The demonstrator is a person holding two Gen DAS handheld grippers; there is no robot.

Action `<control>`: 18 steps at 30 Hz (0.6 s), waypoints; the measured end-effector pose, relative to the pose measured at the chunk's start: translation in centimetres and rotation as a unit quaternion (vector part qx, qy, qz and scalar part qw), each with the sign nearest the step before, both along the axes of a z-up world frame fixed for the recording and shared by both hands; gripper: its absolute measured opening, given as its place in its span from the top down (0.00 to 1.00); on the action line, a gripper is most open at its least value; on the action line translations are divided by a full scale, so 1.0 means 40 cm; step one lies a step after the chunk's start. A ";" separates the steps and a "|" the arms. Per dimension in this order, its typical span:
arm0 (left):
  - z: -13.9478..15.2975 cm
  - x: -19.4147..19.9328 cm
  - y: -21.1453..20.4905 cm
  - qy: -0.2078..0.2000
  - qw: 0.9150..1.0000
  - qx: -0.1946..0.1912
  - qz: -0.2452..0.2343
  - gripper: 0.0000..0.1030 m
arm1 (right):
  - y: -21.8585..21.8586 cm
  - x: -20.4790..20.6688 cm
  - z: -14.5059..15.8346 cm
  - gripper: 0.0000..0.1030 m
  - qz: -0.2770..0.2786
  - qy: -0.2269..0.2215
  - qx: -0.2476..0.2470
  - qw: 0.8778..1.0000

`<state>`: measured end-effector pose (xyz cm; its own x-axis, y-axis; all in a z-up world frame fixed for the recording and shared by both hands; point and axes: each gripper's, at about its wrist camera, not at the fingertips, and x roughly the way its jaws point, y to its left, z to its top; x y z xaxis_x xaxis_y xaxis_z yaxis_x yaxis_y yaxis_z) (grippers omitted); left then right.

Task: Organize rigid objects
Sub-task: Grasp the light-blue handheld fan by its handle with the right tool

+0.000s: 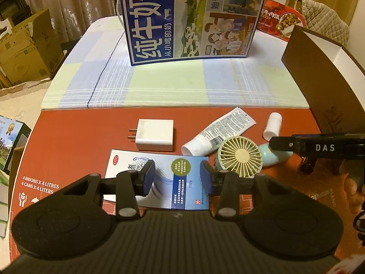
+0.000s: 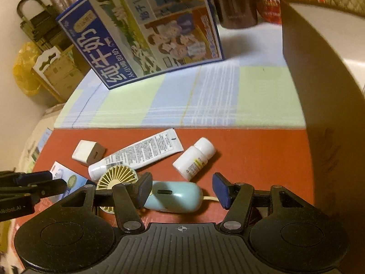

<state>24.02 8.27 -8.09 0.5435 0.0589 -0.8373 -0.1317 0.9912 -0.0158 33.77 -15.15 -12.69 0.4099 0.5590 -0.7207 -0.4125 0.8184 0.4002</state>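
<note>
Five small things are lying on a red cardboard sheet (image 1: 75,134) spread over the near part of the counter (image 1: 173,84), which is covered with a checked cloth. The left tongs (image 1: 177,175) are being held part-way open over a flat medicine box (image 1: 180,182); the box is seen between the pads, but no grip can be made out. Its long axis is running from left to right in the left wrist view. Beyond it a white charger (image 1: 156,134) is lying flat, its prongs pointing left. A white tube (image 1: 219,132) is lying slantwise, its cap end nearer and its crimped end pointing away to the right. A small white bottle (image 2: 194,157) is lying on its side, cap pointing up and to the right in the right wrist view. The right tongs (image 2: 182,190) are being held part-way open, astride the pale blue handle of a hand fan (image 2: 175,195), untouched by the right pad. The fan is lying with its long axis across, head to the left and handle to the right. A milk carton (image 1: 191,16) is standing behind.
</note>
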 end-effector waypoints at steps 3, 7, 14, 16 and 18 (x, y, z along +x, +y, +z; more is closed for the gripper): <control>-0.003 -0.002 0.003 0.003 1.000 -0.003 -0.001 0.62 | -0.001 -0.011 -0.002 0.46 0.019 0.004 0.012 1.000; -0.006 -0.006 0.012 0.006 1.000 -0.006 0.002 0.62 | 0.014 -0.039 0.003 0.46 0.061 0.003 0.004 0.998; -0.007 -0.014 0.018 0.008 1.000 -0.012 0.004 0.62 | 0.060 -0.093 0.028 0.46 0.135 -0.057 -0.064 0.987; -0.007 -0.016 0.017 0.007 1.000 -0.013 0.003 0.62 | 0.081 -0.094 0.025 0.46 0.155 -0.078 -0.084 0.981; -0.007 -0.019 0.014 0.007 1.000 -0.013 0.002 0.62 | 0.101 -0.095 0.018 0.46 0.174 -0.092 -0.101 0.975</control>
